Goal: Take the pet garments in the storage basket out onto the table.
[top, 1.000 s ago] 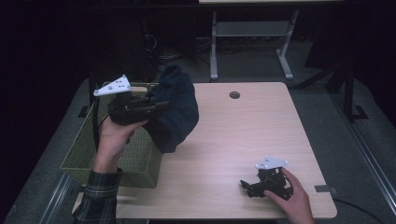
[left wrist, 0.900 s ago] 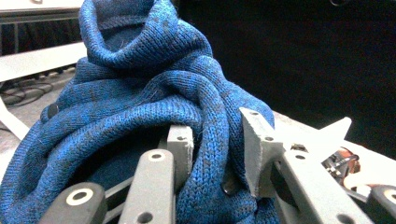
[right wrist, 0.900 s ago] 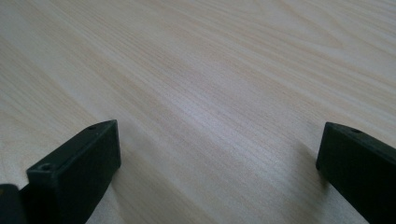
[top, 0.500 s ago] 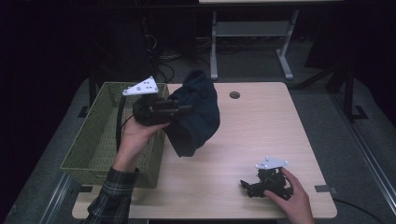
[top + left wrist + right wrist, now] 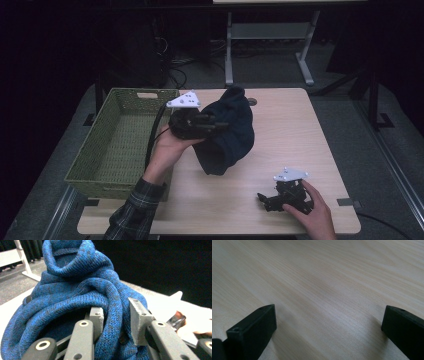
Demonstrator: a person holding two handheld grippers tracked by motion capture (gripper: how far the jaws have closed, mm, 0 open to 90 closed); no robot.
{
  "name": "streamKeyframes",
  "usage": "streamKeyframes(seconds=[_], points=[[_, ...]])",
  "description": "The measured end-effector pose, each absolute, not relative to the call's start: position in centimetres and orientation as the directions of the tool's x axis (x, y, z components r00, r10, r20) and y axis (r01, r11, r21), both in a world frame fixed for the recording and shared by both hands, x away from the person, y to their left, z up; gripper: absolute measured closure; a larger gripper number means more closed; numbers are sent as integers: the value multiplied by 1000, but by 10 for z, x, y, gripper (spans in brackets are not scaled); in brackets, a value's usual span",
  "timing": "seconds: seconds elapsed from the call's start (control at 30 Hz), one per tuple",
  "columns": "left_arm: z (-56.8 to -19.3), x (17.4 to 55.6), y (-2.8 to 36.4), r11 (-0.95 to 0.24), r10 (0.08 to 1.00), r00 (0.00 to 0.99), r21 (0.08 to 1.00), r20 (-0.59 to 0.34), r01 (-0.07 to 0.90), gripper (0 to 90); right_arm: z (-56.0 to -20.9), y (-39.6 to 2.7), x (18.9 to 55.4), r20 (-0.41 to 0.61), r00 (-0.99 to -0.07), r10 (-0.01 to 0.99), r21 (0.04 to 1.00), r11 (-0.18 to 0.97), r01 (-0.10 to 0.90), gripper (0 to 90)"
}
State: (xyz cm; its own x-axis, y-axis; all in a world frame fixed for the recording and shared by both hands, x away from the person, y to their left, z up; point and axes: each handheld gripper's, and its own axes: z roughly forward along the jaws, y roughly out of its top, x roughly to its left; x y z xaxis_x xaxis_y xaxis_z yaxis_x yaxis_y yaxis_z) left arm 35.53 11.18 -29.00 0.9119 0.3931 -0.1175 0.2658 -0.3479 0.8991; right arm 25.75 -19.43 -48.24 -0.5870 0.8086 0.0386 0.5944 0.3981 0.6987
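Note:
A dark blue knitted garment (image 5: 229,135) hangs bunched above the middle of the table, lifted off the wood. My left gripper (image 5: 216,124) is shut on a thick fold of it. In the left gripper view the knit (image 5: 82,290) bulges between and over both grey pads (image 5: 97,317). My right gripper (image 5: 265,200) rests low on the table near the front right, held by a hand. Its two black jaws stand wide apart in the right gripper view, with only bare wood (image 5: 324,290) between them.
A green woven basket (image 5: 95,175) stands at the table's left side, holding nothing that I can see. The light wooden tabletop (image 5: 295,130) has a small round grommet at the back. A desk frame and cables lie on the dark floor behind.
My left gripper has carried the blue garment rightward, from over the basket to above the table's middle. The right gripper has stayed put.

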Motion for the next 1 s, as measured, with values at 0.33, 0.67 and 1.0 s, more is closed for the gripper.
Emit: streamKeyframes(seconds=[0.33,0.67,1.0], points=[[-333,369,69,-433,381,915,847,-136,307,673,-482,-194,257,39,-587,808,699,398,594,0],[-371,380,34,-493,370,917,804,-152,332,672,-483,-194,257,38,-588,808,699,399,594,0],[-407,390,11,-533,371,912,765,-175,363,659,-482,-194,257,43,-587,809,696,398,598,0]])
